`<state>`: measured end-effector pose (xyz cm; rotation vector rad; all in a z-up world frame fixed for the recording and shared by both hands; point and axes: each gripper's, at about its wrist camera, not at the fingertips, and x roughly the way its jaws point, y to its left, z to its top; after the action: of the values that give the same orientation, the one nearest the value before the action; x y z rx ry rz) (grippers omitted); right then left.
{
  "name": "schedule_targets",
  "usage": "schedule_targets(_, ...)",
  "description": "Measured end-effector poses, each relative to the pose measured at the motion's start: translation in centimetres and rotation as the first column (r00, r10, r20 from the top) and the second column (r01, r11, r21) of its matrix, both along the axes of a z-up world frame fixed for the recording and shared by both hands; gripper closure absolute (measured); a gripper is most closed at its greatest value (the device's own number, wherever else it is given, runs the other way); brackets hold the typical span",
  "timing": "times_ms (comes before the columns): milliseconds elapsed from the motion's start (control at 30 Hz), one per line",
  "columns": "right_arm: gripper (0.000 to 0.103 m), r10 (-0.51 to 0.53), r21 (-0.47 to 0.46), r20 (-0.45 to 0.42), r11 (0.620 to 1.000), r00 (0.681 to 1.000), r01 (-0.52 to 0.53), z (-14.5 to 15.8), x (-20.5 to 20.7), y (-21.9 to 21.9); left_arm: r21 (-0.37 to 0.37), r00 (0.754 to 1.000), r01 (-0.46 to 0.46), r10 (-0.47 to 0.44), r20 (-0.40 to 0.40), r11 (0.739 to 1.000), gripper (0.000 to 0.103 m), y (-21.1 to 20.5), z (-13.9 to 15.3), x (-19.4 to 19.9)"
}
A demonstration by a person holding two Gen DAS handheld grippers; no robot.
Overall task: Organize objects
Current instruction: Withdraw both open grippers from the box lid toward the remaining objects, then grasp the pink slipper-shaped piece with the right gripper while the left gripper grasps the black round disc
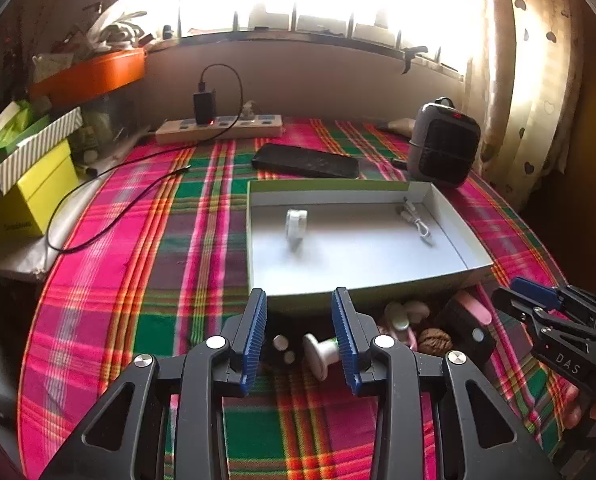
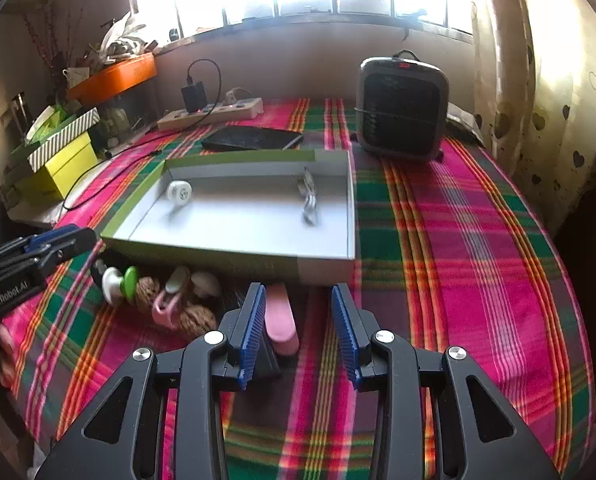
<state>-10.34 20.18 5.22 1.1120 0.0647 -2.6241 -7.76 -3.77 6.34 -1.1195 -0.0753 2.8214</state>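
Observation:
A shallow green-rimmed box (image 1: 378, 292) (image 2: 226, 258) lies on the plaid cloth. In it are a white roll (image 1: 296, 220) (image 2: 179, 191) and a coiled white cable (image 1: 416, 222) (image 2: 309, 200). Small items lie in front of the box: a white-and-green spool (image 1: 322, 354) (image 2: 118, 284), walnuts (image 1: 434, 340) (image 2: 198, 318), a pink clip (image 2: 166, 308), and a black block with a pink top (image 1: 468, 326) (image 2: 282, 320). My left gripper (image 1: 300, 340) is open above the spool. My right gripper (image 2: 298, 332) is open around the pink-topped block.
A black phone (image 1: 306, 162) (image 2: 252, 138), a power strip with a charger (image 1: 218, 126) (image 2: 210, 114) and a grey fan heater (image 1: 444, 144) (image 2: 402, 108) stand behind the box. Yellow and striped boxes (image 1: 30, 184) (image 2: 64, 156) sit at the left edge.

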Motion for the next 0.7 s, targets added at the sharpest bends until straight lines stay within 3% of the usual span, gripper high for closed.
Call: schedule_targets(700,0.066,0.0,-0.048,0.073,0.999,0.997,0.004,-2.1,1.8,1.2,0.058,0.996,-0.025,0.02,0.085,0.998,0.07,-2.6,-3.0,1.5)
